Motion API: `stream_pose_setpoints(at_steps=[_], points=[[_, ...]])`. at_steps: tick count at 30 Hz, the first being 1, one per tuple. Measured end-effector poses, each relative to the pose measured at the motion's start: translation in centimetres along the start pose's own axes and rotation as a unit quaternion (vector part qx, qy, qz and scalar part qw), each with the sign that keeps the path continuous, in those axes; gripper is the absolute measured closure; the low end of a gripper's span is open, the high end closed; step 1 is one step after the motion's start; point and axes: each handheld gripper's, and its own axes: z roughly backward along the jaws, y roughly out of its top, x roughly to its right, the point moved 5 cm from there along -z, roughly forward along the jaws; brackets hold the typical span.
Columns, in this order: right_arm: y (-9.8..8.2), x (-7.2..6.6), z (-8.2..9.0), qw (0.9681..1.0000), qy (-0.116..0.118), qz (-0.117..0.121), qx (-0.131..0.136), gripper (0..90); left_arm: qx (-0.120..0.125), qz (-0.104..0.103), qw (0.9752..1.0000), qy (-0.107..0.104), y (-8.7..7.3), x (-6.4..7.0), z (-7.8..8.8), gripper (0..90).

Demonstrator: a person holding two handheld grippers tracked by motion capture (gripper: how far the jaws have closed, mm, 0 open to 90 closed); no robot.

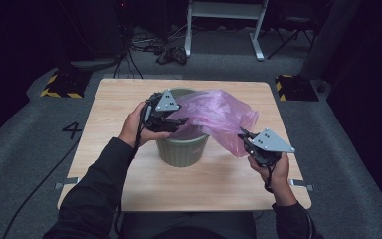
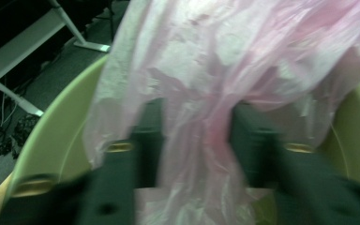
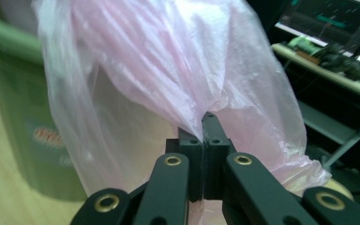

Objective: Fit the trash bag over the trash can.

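Observation:
A pale green bin stands at the middle of the wooden table. A thin pink plastic bag billows over its mouth and hangs down its right side. My left gripper is at the bin's left rim. In the left gripper view its jaws stand apart and open, with loose bag film hanging between them above the bin's inside. My right gripper, right of the bin, is shut on a pinch of the bag, its fingertips pressed together; the bin is at its left.
A white desk frame and a tangle of cables lie on the grey floor beyond the table. Yellow-black striped blocks sit at both far corners. A "4" marks the floor at left.

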Motion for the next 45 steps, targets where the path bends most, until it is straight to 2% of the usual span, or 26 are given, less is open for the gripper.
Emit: stream_pose_setpoints(at_steps=[1,3,6,8,10,11,12,14,17,19,21,24,27,28,30,31,32,35,37,41,43,45], points=[[0.5,0.3,0.3,1.0000,-0.008,0.002,0.004,89.8,0.005,0.004,1.0000,-0.001,0.0,-0.1,0.4,39.3],[1.2,0.9,0.8,0.9998,-0.018,0.004,0.009,90.0,0.014,0.002,0.9999,-0.002,-0.2,-0.1,1.1,36.7],[1.8,2.0,1.5,0.9991,-0.038,-0.006,0.014,90.0,0.024,0.006,0.9997,-0.001,-0.8,-0.5,2.4,36.6],[1.7,2.7,1.8,0.9986,-0.047,-0.018,0.013,90.0,0.033,0.017,0.9992,-0.012,-1.1,-0.8,3.2,38.7],[1.5,3.3,1.8,0.9980,-0.055,-0.029,0.008,90.0,0.032,0.013,0.9992,-0.022,-1.4,-0.9,3.8,40.7],[1.5,3.5,1.9,0.9975,-0.061,-0.033,0.008,90.0,0.034,0.013,0.9988,-0.033,-1.5,-0.8,4.1,41.4],[1.6,3.8,2.0,0.9971,-0.065,-0.037,0.009,90.0,0.038,0.014,0.9984,-0.041,-1.5,-0.7,4.2,46.1],[1.8,3.9,2.0,0.9970,-0.065,-0.040,0.012,90.0,0.039,0.010,0.9979,-0.051,-1.4,-0.3,4.2,47.2],[2.5,3.6,1.8,0.9977,-0.058,-0.032,0.015,89.9,0.040,0.001,0.9975,-0.058,-0.6,0.6,3.9,43.0],[3.1,3.1,1.5,0.9983,-0.052,-0.020,0.015,89.9,0.046,-0.004,0.9971,-0.061,0.3,1.2,3.5,36.4],[3.7,2.5,1.2,0.9991,-0.037,-0.009,0.017,89.8,0.047,-0.010,0.9969,-0.063,1.1,1.8,3.1,36.0],[4.6,1.5,0.6,0.9997,-0.011,-0.003,0.023,89.8,0.046,-0.023,0.9957,-0.078,2.3,2.8,2.3,34.1],[5.3,0.5,0.2,0.9996,0.010,0.007,0.025,89.6,0.034,-0.040,0.9954,-0.081,2.9,3.8,1.4,34.7],[5.5,0.2,0.0,0.9995,0.018,0.011,0.025,89.5,0.032,-0.041,0.9954,-0.081,3.0,4.0,1.1,38.0],[5.9,-0.4,-0.2,0.9990,0.034,0.016,0.026,89.2,0.019,-0.055,0.9969,-0.053,3.0,4.0,0.6,46.6],[6.1,-0.7,-0.2,0.9985,0.042,0.021,0.027,89.1,0.018,-0.059,0.9970,-0.046,2.9,4.0,0.5,54.2],[6.2,-1.0,-0.2,0.9983,0.046,0.023,0.026,88.6,0.019,-0.065,0.9966,-0.046,2.8,4.0,0.5,62.4],[6.4,-1.5,-0.1,0.9976,0.055,0.035,0.026,87.7,0.018,-0.077,0.9963,-0.034,2.5,3.8,0.5,75.8],[6.4,-1.7,-0.1,0.9973,0.059,0.035,0.025,85.4,0.023,-0.080,0.9960,-0.031,2.2,3.7,0.7,88.2],[6.3,-2.1,0.0,0.9963,0.068,0.044,0.027,76.5,0.028,-0.084,0.9956,-0.030,1.7,3.3,1.1,90.0],[6.2,-2.5,0.0,0.9945,0.084,0.052,0.034,62.2,0.030,-0.084,0.9957,-0.024,1.4,3.1,1.4,90.0],[6.0,-2.8,0.2,0.9937,0.088,0.060,0.032,55.1,0.034,-0.076,0.9962,-0.024,1.0,2.7,1.7,90.0]])
